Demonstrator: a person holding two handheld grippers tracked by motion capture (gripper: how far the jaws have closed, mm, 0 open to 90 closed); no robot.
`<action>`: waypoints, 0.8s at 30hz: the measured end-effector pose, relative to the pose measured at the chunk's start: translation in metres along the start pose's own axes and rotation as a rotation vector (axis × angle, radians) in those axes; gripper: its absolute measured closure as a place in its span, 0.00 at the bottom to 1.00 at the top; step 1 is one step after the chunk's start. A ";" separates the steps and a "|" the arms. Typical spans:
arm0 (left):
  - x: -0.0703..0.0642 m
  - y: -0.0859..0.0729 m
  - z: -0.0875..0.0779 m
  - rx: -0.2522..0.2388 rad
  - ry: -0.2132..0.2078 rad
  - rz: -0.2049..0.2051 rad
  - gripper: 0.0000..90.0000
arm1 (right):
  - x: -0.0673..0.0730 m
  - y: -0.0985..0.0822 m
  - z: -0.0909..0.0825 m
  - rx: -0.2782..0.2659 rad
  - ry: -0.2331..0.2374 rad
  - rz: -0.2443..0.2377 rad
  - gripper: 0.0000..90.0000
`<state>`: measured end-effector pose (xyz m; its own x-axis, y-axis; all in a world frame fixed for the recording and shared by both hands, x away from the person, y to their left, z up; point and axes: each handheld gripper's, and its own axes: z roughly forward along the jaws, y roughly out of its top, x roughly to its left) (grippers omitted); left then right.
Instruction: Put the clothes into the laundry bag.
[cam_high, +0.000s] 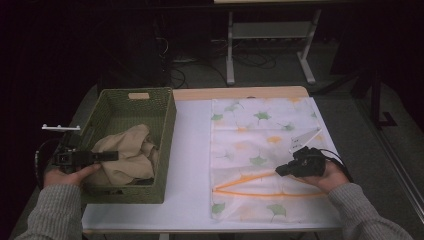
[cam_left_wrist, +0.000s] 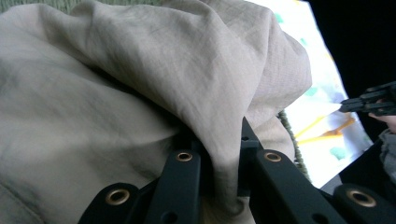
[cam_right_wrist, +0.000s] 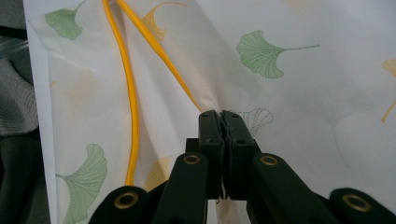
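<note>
No readable text, labels, brands, numbers or signs on anything in view. The white cloth (cam_high: 265, 150) carries only a printed pattern of green and yellow leaves with orange lines, no lettering.

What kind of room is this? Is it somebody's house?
Probably not a house; it looks more like a lab or workroom. The white table sits in a dark room, with loose cables on the floor behind it and a metal stand. A person works with a hand-held gripper in each hand.
</note>
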<state>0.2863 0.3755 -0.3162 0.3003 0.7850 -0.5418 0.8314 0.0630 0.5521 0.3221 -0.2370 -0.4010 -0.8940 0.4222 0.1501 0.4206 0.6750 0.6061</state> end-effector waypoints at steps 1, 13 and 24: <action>-0.001 0.000 -0.002 -0.007 -0.003 0.003 0.93 | -0.001 0.000 -0.001 -0.011 0.003 -0.001 0.97; -0.012 0.004 -0.023 -0.078 -0.079 0.016 0.93 | -0.007 0.011 -0.009 -0.044 0.016 0.025 0.97; -0.024 0.010 -0.039 -0.100 -0.100 0.053 0.93 | -0.012 0.012 -0.006 -0.052 0.022 0.046 0.97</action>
<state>0.2691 0.3810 -0.2727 0.3918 0.7237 -0.5680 0.7641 0.0879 0.6391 0.3365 -0.2376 -0.3914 -0.8774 0.4382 0.1952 0.4530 0.6230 0.6378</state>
